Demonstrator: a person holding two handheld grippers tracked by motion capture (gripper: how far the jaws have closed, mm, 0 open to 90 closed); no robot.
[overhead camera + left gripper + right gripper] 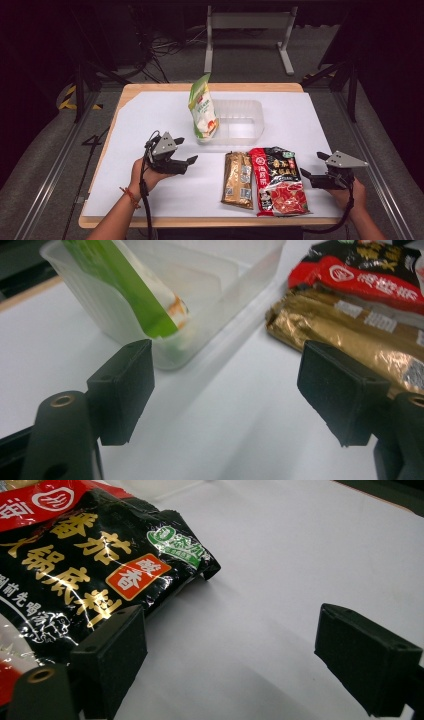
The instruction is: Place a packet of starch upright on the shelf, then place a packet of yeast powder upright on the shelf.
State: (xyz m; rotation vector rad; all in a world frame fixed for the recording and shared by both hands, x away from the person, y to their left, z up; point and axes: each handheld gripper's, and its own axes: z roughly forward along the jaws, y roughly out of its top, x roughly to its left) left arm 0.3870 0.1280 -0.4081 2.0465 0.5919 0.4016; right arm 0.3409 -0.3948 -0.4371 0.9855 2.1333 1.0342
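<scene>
Both grippers are spread wide, holding nothing. Left gripper (pixel 225 390) view catches the green pouch (pixel 125 285) leaning inside the clear tub (pixel 240 285); right gripper (pixel 230 655) view gets the black-red packet (pixel 85 565).

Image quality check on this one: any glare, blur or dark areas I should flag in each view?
High view: white table sheet bright, surroundings very dark, low detail overall. Left gripper view: gold packet shows foil glare; clear tub and green pouch soft; near black pads blurred. Right gripper view: red-and-black packet sharp with specular glints; pads slightly soft.
</scene>
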